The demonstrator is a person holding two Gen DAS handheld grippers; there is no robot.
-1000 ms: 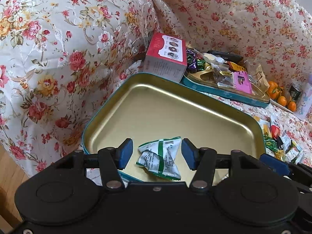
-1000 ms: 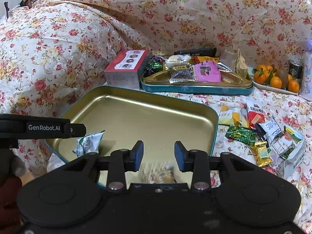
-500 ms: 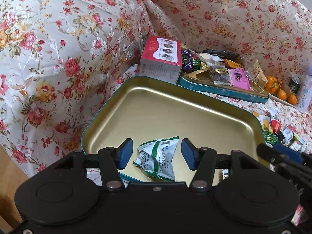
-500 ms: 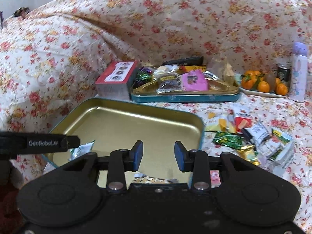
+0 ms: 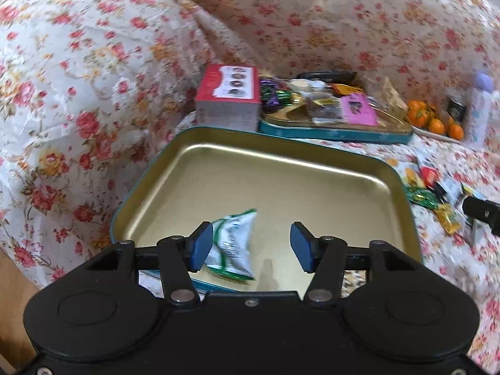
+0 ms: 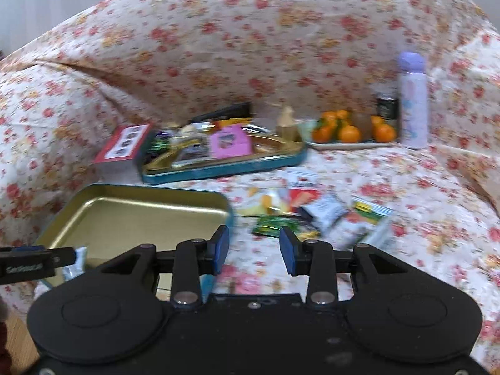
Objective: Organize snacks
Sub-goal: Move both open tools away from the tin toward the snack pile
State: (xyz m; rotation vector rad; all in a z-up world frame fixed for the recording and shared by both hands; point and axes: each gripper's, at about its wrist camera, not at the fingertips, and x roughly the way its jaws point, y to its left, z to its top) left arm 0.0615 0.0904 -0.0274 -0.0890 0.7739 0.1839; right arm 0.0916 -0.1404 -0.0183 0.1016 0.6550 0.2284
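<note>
Both grippers are spread wide and hold nothing: the left gripper [image 5: 251, 247] stands over the green-and-white packet [image 5: 232, 247] lying in the gold tin [image 5: 312, 164], evidently deposited there, while the right gripper [image 6: 253, 250] faces the loose snacks [image 6: 325, 211] just ahead, presumably for the next pick.

green-white snack packet [image 5: 232, 243], inside gold tin [image 5: 281, 168]

We are in a home living room: a sofa draped in a floral cover [image 6: 281, 37] curves round behind both tongs. Ahead of them on the seat sit snack-filled tins [image 6: 225, 165], a plate of oranges [image 6: 350, 132] and a lilac flask [image 6: 412, 100]; wooden flooring [image 5: 12, 306] shows below left.
</note>
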